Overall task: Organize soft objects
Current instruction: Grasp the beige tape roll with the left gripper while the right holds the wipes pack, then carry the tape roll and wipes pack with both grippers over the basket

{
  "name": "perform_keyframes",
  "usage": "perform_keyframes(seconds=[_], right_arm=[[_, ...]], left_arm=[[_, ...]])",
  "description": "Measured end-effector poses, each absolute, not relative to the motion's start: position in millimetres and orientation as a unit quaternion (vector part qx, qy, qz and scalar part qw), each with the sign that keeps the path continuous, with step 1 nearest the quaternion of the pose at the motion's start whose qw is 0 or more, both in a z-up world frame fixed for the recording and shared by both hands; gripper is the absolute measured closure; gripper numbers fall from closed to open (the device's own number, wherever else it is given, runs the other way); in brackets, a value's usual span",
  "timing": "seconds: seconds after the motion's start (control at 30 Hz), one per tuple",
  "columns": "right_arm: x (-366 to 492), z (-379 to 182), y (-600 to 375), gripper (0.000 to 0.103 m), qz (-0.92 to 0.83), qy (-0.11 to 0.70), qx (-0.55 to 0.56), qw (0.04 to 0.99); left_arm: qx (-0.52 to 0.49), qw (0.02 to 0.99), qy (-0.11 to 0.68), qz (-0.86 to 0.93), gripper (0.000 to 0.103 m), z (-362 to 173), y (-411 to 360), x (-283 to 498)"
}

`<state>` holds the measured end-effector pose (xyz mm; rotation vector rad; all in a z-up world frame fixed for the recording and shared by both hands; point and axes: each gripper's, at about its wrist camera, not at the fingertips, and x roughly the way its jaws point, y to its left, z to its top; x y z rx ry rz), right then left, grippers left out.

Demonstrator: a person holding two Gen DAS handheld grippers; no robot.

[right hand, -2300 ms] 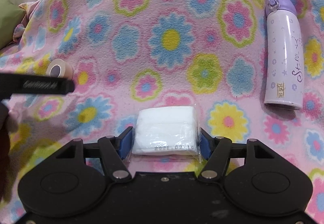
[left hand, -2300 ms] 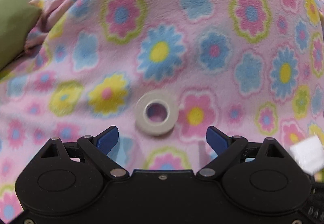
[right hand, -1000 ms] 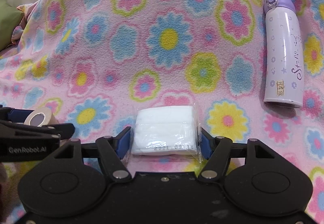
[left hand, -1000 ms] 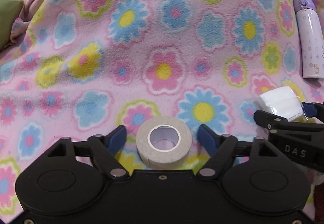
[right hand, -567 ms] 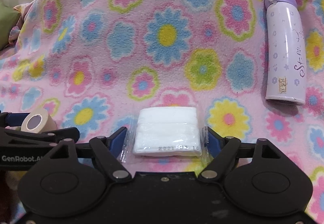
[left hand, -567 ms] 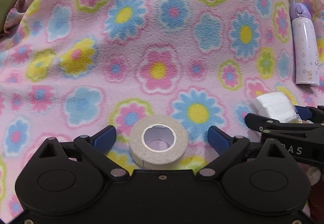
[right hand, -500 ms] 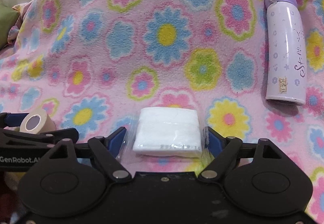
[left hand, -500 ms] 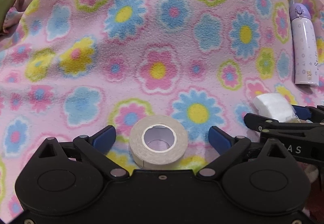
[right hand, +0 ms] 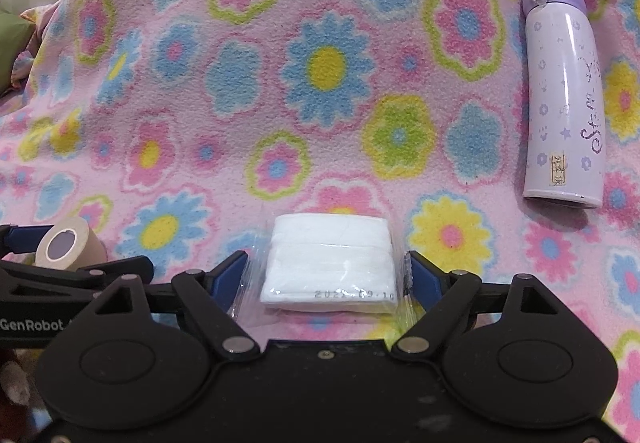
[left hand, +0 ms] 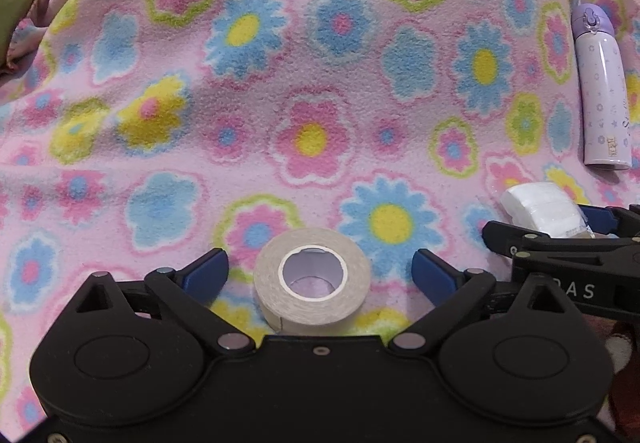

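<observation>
My left gripper (left hand: 319, 270) has just been opening; its 2 blue pads stand apart on either side of the tape roll (left hand: 312, 280), clear of it, on the flowered blanket (left hand: 280, 91); my right gripper (right hand: 326, 275) has opened too, the wrapped white tissue pack (right hand: 330, 263) lying loose between its pads; a purple bottle (right hand: 562, 95) lies well apart to the right.

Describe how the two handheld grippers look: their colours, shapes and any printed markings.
Both grippers, left gripper and right gripper, are matte black plastic with rounded twin housings, silver pivot screws and blue-padded fingers. White lettering marks their sides: "GenRobot" on the left, letters ending "AS" on the right.
</observation>
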<state>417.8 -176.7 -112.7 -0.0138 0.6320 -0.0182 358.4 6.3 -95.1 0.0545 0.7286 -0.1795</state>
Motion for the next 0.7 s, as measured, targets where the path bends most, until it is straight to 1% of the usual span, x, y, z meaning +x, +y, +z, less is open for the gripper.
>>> perform_keyframes(seconds=[0.03, 0.07, 0.1, 0.17, 0.23, 0.33, 0.5, 0.63, 0.7], right_arm=[[417, -113, -177, 0.021, -0.008, 0.309, -0.007, 0.951], [416, -113, -177, 0.022, -0.009, 0.308, -0.006, 0.951], [415, -112, -178, 0.026, -0.011, 0.306, -0.004, 0.952], [413, -112, -180, 0.031, -0.014, 0.301, 0.002, 0.954], [412, -111, -183, 0.038, -0.020, 0.296, 0.009, 0.955], [411, -111, -183, 0.039, -0.022, 0.295, 0.010, 0.955], [410, -111, -183, 0.039, -0.024, 0.295, 0.011, 0.955], [411, -112, -181, 0.039, -0.026, 0.294, 0.006, 0.955], [412, -112, -179, 0.039, -0.028, 0.295, -0.001, 0.955]], left_arm=[[0.030, 0.931, 0.352, -0.086, 0.016, -95, 5, 357], [0.032, 0.933, 0.348, -0.084, 0.023, -95, 5, 356], [0.031, 0.935, 0.343, -0.082, 0.027, -94, 6, 354], [0.023, 0.939, 0.335, -0.075, 0.045, -93, 10, 352], [0.009, 0.942, 0.329, -0.070, 0.052, -92, 15, 351], [0.009, 0.942, 0.326, -0.075, 0.055, -92, 16, 352], [0.034, 0.943, 0.325, -0.066, 0.055, -93, 9, 351], [0.075, 0.941, 0.326, -0.050, 0.055, -92, -4, 349], [0.094, 0.936, 0.338, -0.037, 0.055, -88, -10, 347]])
